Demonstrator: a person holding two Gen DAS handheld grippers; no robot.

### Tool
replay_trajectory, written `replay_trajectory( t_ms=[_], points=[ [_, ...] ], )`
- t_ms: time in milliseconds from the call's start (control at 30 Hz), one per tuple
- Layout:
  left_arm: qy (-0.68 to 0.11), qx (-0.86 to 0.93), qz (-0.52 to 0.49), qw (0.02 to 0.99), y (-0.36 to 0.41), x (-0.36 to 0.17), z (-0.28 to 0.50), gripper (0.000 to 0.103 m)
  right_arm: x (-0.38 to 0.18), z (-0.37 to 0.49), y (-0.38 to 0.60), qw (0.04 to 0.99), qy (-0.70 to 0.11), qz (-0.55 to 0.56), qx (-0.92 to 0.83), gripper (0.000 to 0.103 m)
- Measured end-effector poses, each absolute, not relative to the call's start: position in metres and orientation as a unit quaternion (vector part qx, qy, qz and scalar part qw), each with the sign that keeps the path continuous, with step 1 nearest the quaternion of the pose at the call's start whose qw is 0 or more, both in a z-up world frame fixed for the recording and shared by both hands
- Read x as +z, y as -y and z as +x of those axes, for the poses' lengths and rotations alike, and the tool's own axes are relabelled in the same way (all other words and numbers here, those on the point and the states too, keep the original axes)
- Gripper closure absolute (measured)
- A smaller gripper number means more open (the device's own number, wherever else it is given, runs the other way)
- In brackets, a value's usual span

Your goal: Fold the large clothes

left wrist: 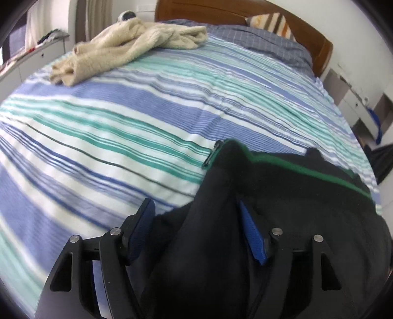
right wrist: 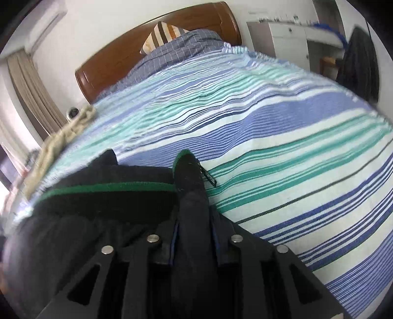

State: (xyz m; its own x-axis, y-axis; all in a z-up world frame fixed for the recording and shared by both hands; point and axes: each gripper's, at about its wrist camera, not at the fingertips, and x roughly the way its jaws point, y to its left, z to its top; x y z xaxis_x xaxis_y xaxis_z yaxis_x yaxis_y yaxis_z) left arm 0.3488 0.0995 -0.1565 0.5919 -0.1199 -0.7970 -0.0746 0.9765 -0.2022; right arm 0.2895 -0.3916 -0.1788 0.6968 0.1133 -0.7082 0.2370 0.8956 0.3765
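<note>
Black fleece garment point(left wrist: 282, 196) with green trim passes between my left tool's point(left wrist: 196, 211) spread fingers, untouched by the pads; my right tool point(right wrist: 194, 220) pinches its zipper edge. Beyond lies the striped bed cover point(left wrist: 122, 110), a cream fleece point(left wrist: 127, 46) farther off.

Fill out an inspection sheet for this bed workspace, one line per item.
Surface: striped bedspread, blue, teal and white, lightly wrinkled.
Job's things: dark garment with green trim, lying at the near edge of the bed, zipper end showing.
Clutter: cream fleece garment bunched at the far side; striped pillow by the headboard.
Grippers: left gripper open, dark fabric loose between its fingers; right gripper closed on a fold of the dark garment.
Cables: nothing seen.
Surroundings: wooden headboard, curtain, white cabinet.
</note>
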Motion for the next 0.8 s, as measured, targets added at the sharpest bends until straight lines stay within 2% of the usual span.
replay_trajectory(
  t_ms=[67, 100, 200, 300, 433, 567, 800],
  points=[
    [-0.433, -0.039, -0.115, 0.893, -0.099, -0.128, 0.326, 0.03, -0.169, 0.284, 0.398, 0.886, -0.392, 0.245, -0.032, 0.065],
    [-0.421, -0.054, -0.115, 0.898, -0.096, -0.113, 0.315, 0.026, -0.162, 0.278, 0.4, 0.888, -0.386, 0.249, -0.031, 0.06],
    [-0.39, -0.102, -0.085, 0.911, -0.068, -0.076, 0.294, 0.012, -0.138, 0.257, 0.401, 0.899, -0.36, 0.248, -0.025, 0.06],
    [-0.396, -0.169, -0.054, 0.901, -0.016, -0.063, 0.293, 0.011, -0.113, 0.233, 0.389, 0.912, -0.333, 0.24, 0.001, 0.06],
    [-0.416, -0.21, -0.048, 0.883, 0.043, -0.077, 0.314, 0.011, -0.106, 0.217, 0.366, 0.913, -0.342, 0.218, 0.043, 0.06],
    [-0.477, -0.203, -0.013, 0.855, 0.084, -0.128, 0.341, 0.011, -0.123, 0.201, 0.36, 0.911, -0.36, 0.196, 0.029, 0.06],
    [-0.478, -0.212, -0.014, 0.852, 0.082, -0.163, 0.344, 0.008, -0.122, 0.142, 0.352, 0.914, -0.337, 0.223, 0.024, 0.06]
  ],
)
